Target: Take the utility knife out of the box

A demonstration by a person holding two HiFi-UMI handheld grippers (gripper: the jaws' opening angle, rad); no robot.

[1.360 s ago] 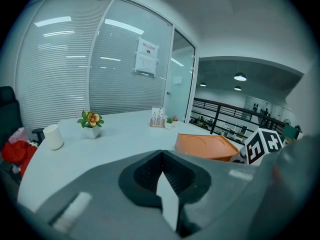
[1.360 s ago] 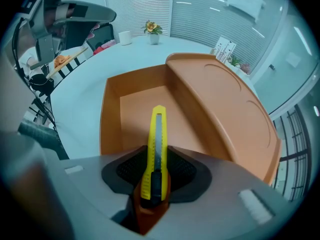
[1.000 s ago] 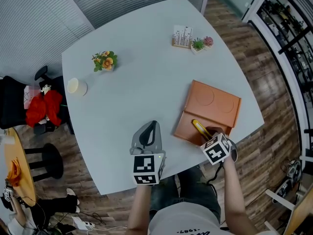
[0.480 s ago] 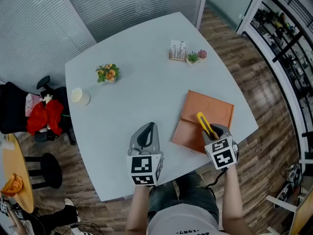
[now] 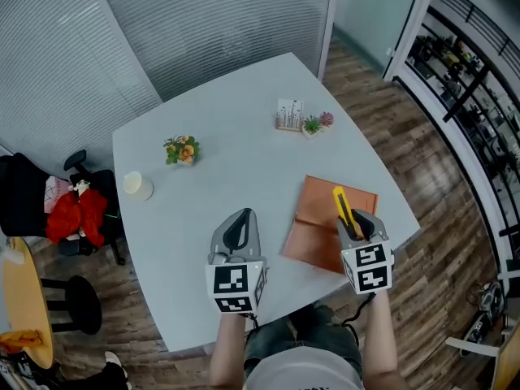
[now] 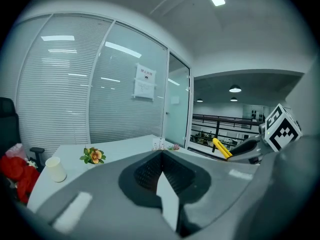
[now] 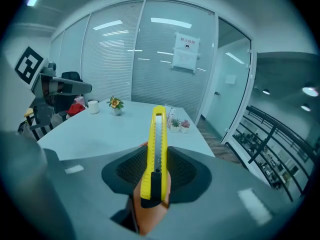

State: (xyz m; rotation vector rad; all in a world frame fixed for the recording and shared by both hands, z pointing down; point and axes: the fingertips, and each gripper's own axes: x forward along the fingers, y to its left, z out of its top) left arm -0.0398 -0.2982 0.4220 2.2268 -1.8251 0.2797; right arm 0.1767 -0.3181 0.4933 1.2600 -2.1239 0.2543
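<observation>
Pinches yellow utility knife [image 5: 343, 210] in right gripper [image 5: 356, 224], lower right, above flat open orange box [image 5: 318, 236] near pale table [image 5: 227, 136] edge; left gripper [image 5: 241, 215] pressed together, over open tabletop.

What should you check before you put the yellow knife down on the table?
1. Grip: the right gripper has its jaws closed on the utility knife, near its back end. Ok.
2. Knife out of the box: it is held up in the air, touching nothing else. Ok.
3. Blade tucked in: none shows past the yellow tip. Ok, as far as the pictures show.
4. Free spot: the table is bare left of the box. Ok.
5. Left gripper: shut, empty, well apart from the knife. Ok.
</observation>
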